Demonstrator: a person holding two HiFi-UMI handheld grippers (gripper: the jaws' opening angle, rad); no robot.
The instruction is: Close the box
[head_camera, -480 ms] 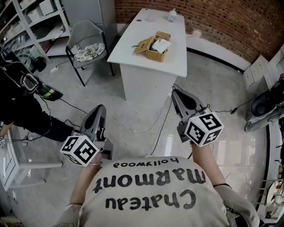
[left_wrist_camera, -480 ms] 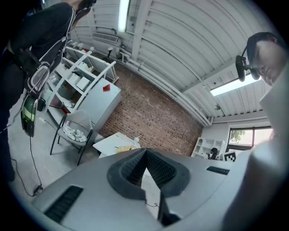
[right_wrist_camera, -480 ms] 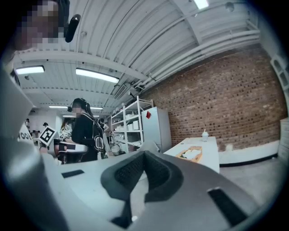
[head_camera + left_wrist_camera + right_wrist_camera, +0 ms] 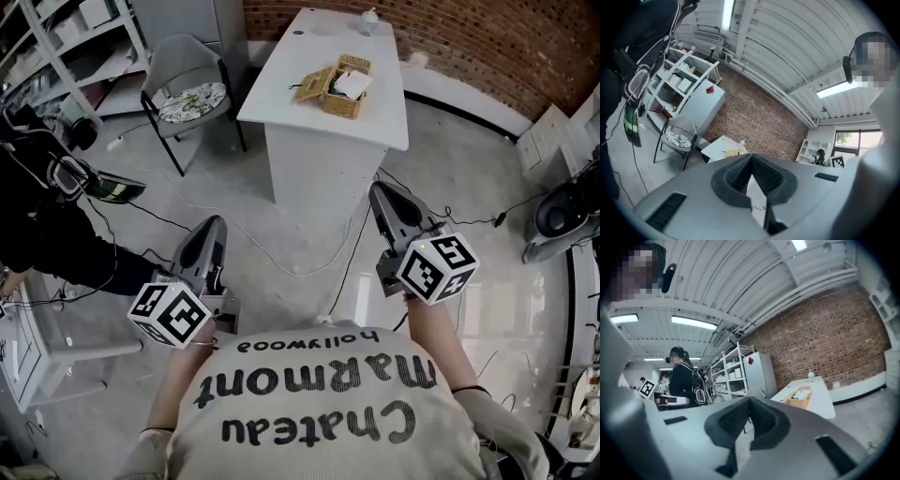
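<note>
Since the open box (image 4: pixel 339 86) sits far ahead on the desk (image 4: pixel 281 108), my right gripper (image 4: pixel 384 195) is nearer than left gripper (image 4: pixel 212 231); both closed, empty.

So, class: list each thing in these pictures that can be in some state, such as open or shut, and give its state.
wicker box, open, both lid flaps folded out, standing on the white table.
left gripper, fingers together, nothing between them.
right gripper, fingers together, nothing between them.
grey chair, unoccupied, a patterned cushion on its seat.
</note>
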